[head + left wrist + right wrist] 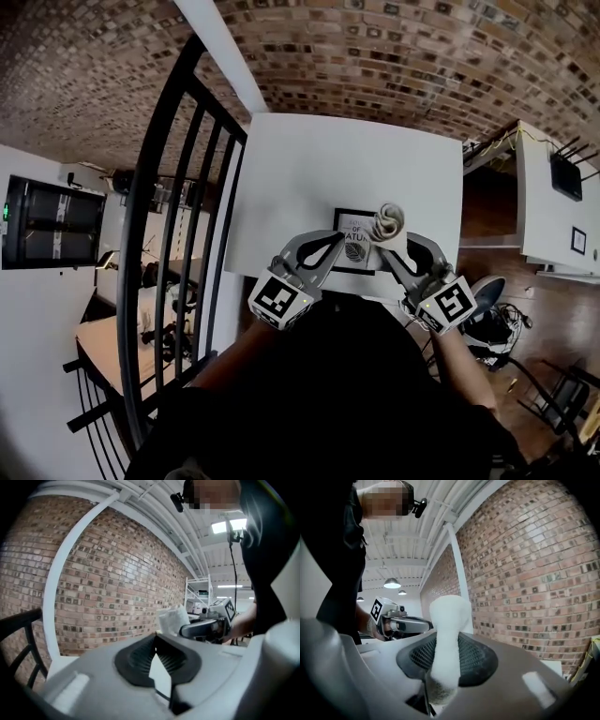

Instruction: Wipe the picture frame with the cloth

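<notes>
A small black picture frame (357,251) with a white mat and printed text lies near the front edge of the white table (328,159). My left gripper (334,242) is shut on the frame's left side. In the left gripper view a white panel of the frame (159,677) sits between the closed pads. A bunched white cloth (387,222) stands over the frame's upper right corner, and my right gripper (392,246) is shut on it. In the right gripper view the cloth (447,634) sticks up from between the ribbed pads, with the left gripper (405,625) beyond it.
A black metal railing (178,234) runs along the table's left side, with a lower floor and furniture past it. A brick wall (375,56) stands behind the table. Another white desk (553,216) stands to the right across a gap.
</notes>
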Motion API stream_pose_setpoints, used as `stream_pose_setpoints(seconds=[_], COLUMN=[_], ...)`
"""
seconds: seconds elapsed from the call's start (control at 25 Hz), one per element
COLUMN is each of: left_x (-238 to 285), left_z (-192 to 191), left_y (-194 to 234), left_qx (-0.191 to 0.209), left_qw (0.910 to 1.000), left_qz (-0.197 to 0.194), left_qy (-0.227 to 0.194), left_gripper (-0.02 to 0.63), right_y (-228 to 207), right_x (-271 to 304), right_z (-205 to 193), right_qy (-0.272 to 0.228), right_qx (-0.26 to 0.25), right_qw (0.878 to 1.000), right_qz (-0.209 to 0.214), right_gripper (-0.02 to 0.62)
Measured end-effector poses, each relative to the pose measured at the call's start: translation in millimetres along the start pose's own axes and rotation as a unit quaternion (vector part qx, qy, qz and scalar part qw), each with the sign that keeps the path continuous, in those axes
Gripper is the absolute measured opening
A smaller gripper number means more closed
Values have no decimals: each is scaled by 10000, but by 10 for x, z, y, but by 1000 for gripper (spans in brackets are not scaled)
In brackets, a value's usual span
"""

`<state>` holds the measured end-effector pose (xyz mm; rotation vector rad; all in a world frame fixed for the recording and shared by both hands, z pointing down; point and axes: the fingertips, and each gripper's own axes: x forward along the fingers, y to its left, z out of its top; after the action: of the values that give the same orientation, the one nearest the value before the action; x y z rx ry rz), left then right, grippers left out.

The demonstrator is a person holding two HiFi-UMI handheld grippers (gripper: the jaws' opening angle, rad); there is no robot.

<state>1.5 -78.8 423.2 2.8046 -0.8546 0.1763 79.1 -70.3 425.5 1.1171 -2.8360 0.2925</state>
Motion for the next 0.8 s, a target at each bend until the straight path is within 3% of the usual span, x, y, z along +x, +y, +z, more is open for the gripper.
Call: stream_pose_setpoints(seconds=[0.28,0.8], left_x=[-18,-45], left_z=[224,284], left_y=[-92,-146], left_qx=[121,115], left_qw=[9994,9988], left_qz=[-194,-311], left_qy=[-248,-373], left_gripper=[2,2], right_y=[131,171], right_x=[-56,-77], right_z=[337,367], right_qy=[-463,-549], right_qx=[-141,-249], right_qw=[9988,9982], right_qz=[25,13], right_gripper=[117,115])
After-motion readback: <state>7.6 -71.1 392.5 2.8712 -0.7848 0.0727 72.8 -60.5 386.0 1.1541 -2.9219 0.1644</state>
